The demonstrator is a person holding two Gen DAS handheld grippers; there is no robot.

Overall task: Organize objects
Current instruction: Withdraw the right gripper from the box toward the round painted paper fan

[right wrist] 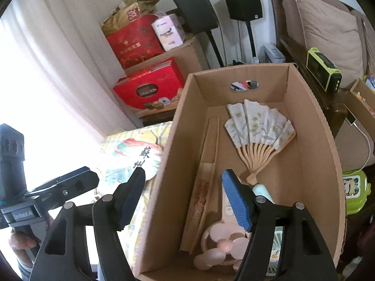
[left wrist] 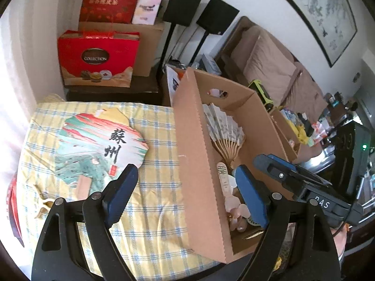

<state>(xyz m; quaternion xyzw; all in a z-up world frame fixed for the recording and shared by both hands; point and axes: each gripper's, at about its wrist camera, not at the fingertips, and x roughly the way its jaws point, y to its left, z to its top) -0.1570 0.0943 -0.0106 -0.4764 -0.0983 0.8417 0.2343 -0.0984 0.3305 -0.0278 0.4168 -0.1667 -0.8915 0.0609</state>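
Status: most of the fans are already in the cardboard box (right wrist: 314, 126), which fills the centre and right of your right-wrist view. Inside it you've got the open paper folding fan (right wrist: 260, 126) toward the far end, a closed folding fan (right wrist: 201, 196) lying along the left wall, and the pink handheld fan (right wrist: 222, 245) at the near end, bottom centre of frame. There's also a pale blue-tipped item just beside the folding fan's pivot, partly hidden by your finger; can't tell what it is. What looks left: the flat printed round fan (left wrist: 98, 145), still outside the box, lying on the checked cloth (left wrist: 152, 210) at centre-left of the left-wrist view, just beside the box's left wall. A small tan object sits at the cloth's lower left edge; too unclear to call. Tools: your left gripper (left wrist: 187, 192) is released, jaws wide, nothing between the pads; it straddles the box's left wall in frame, one finger over the cloth, one over the box interior. Your right gripper (right wrist: 187, 199) is also released and empty, jaws spread across the same wall. My read: one clear item to go, the round fan. It's thin and flat on soft cloth, so expect an awkward edge pickup.
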